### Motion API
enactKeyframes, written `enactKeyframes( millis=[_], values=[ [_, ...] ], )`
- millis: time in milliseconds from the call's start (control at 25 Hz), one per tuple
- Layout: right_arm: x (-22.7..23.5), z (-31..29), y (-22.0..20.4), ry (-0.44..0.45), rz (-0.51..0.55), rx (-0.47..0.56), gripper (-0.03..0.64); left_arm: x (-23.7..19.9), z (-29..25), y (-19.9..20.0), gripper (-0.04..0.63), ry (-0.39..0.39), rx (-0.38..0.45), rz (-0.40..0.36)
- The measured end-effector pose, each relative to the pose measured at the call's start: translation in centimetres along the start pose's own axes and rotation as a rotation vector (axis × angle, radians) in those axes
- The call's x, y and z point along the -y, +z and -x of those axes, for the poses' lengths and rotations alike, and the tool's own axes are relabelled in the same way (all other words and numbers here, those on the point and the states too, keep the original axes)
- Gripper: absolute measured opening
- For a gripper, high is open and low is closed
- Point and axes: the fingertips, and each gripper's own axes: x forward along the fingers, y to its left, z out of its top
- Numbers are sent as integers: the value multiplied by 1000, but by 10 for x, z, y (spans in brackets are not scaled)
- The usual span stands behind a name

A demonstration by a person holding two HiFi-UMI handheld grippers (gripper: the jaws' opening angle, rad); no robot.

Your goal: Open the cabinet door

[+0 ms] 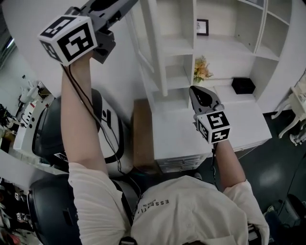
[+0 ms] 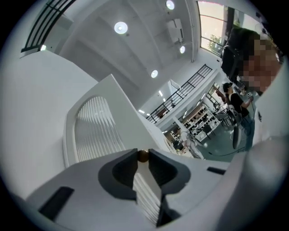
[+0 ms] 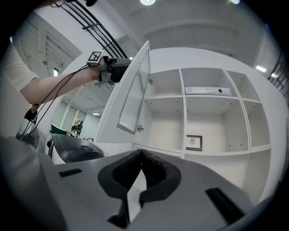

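Observation:
The white cabinet door with a slatted panel stands swung out from the shelf cabinet. My left gripper is shut on the door's small brass knob, which sits pinched between the pad tips. The right gripper view shows that same gripper raised at the door's top outer corner. In the head view it reaches up left of the door's edge. My right gripper is shut with nothing in it and faces the open shelves; the head view has it low, before the counter.
A small framed picture hangs inside the cabinet. Dried flowers and a black box sit on the white counter. A drawer unit stands below. A dark rounded machine is at my left, a white chair at right.

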Motion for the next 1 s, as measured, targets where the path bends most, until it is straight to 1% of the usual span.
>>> enactKeyframes(
  millis=[120, 320, 680, 840, 920, 1000],
  values=[
    [-14, -8, 6, 19, 1, 9, 14, -8, 16, -3, 77, -8, 8, 37],
    [-34, -16, 5, 48, 3, 12, 15, -19, 47, -4, 80, 5, 24, 78],
    [-53, -31, 18, 89, 21, 13, 15, -43, 82, -9, 87, -7, 63, 104],
    [-58, -27, 14, 110, 27, 6, 15, -45, 87, -8, 89, 16, 69, 112],
    [-57, -23, 10, 115, 20, 3, 14, -44, 87, -7, 89, 41, 63, 106],
    [-54, -19, 6, 120, 10, 3, 15, -44, 88, -7, 89, 84, 57, 94]
  ],
)
